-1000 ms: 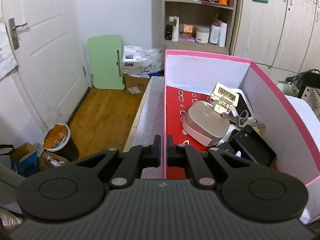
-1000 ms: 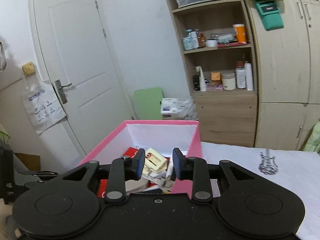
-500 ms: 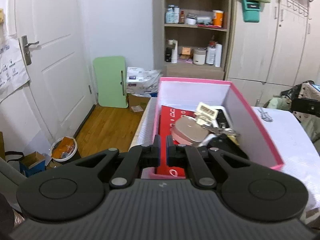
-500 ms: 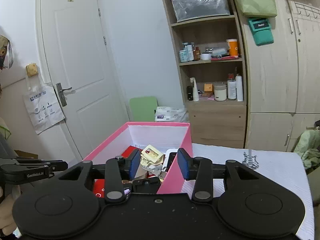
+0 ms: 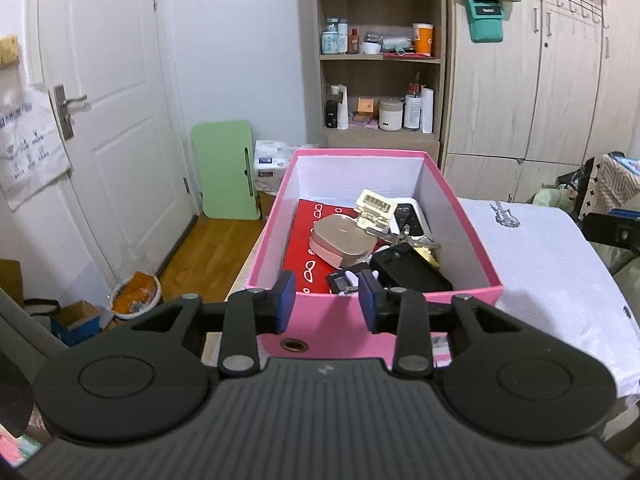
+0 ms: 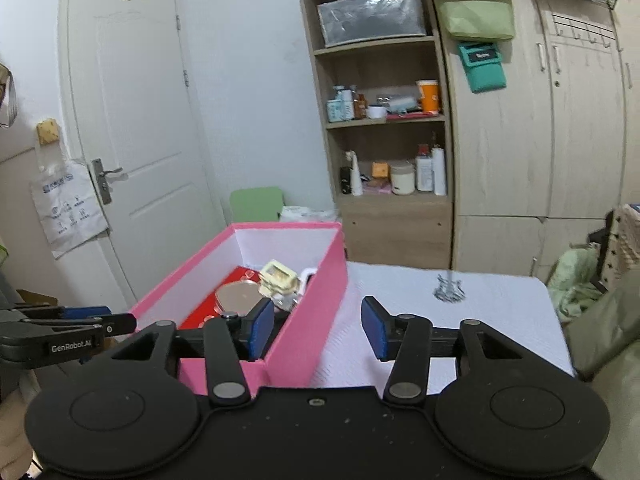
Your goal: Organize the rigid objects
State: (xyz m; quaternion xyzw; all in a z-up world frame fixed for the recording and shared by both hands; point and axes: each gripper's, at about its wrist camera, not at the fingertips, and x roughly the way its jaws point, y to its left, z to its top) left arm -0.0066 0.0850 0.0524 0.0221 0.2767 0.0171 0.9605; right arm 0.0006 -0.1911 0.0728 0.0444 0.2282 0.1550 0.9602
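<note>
A pink box [image 5: 368, 322] stands on a white-covered table [image 5: 548, 256]. It holds a red booklet [image 5: 300, 240], a beige case [image 5: 340, 240], a cream clip [image 5: 374, 210], keys [image 5: 404, 236] and a black case [image 5: 408, 272]. My left gripper [image 5: 326, 306] is open and empty, just in front of the box's near wall. In the right wrist view the box [image 6: 308, 320] sits at left. My right gripper [image 6: 318, 330] is open and empty, its jaws either side of the box's near right corner. The left gripper [image 6: 68, 326] shows at the far left there.
A shelf unit [image 5: 380, 60] with bottles and wardrobe doors [image 5: 560, 80] stand behind the table. A white door [image 5: 100, 120], a green board [image 5: 226, 170] and a bucket [image 5: 134, 296] are on the left by the wooden floor. Clothes [image 6: 580, 280] lie at right.
Both grippers have opened and drawn back from the box. The left one was shut on the box's left wall and has let go. The box now rests on the table.
</note>
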